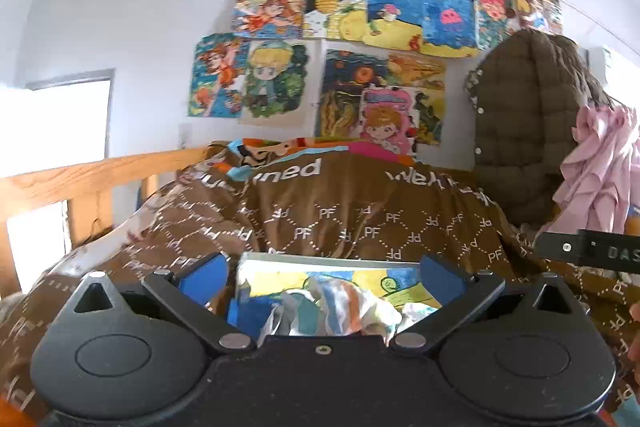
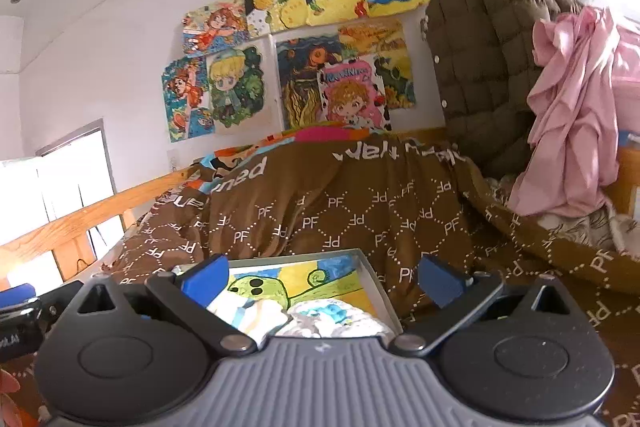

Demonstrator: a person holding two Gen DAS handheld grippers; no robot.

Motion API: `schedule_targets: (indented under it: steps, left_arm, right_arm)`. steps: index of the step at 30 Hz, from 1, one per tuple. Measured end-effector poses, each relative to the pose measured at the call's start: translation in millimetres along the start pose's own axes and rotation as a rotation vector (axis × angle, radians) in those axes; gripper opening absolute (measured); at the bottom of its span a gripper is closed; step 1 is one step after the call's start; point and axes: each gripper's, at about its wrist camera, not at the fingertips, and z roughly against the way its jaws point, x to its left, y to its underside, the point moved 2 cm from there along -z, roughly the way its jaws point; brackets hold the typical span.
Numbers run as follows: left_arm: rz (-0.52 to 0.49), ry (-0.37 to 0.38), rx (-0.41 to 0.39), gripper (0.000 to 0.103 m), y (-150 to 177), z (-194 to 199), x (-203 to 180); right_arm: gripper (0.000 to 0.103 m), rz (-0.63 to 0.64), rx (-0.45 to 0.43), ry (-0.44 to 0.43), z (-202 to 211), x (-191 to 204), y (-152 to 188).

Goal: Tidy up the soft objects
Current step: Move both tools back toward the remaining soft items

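The left gripper [image 1: 323,273] is held level, its blue-padded fingers [image 1: 204,277] spread wide and nothing clasped between them. The right gripper [image 2: 322,277] is likewise carried with its blue-padded fingers [image 2: 438,281] parted wide.

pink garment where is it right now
The pink garment hangs at the right of both wrist views, beside the brown quilted jacket, above the brown PF-print blanket.

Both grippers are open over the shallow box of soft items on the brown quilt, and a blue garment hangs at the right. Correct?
Not quite: the hanging garment is pink, as the right wrist view shows. Both grippers, left gripper and right gripper, are open over the box on the brown quilt.
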Motion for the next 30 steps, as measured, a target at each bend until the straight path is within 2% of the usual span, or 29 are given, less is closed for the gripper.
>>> schedule_targets:
  steps: [14,21,25,30]
  left_arm:
    - [0.0,-0.099,0.017,0.102,-9,67,8]
    - [0.03,-0.173,0.109,0.102,-1,97,30]
    - [0.088,-0.243,0.184,0.102,-1,110,52]
    - [0.135,-0.282,0.283,0.102,1,122,83]
  right_arm:
    - [0.103,0.003,-0.011,-0.049,66,15,10]
    - [0.103,0.008,0.024,-0.104,83,29,18]
    - [0.103,0.044,0.06,-0.139,90,47,22]
    - [0.103,0.104,0.127,-0.189,97,77,23]
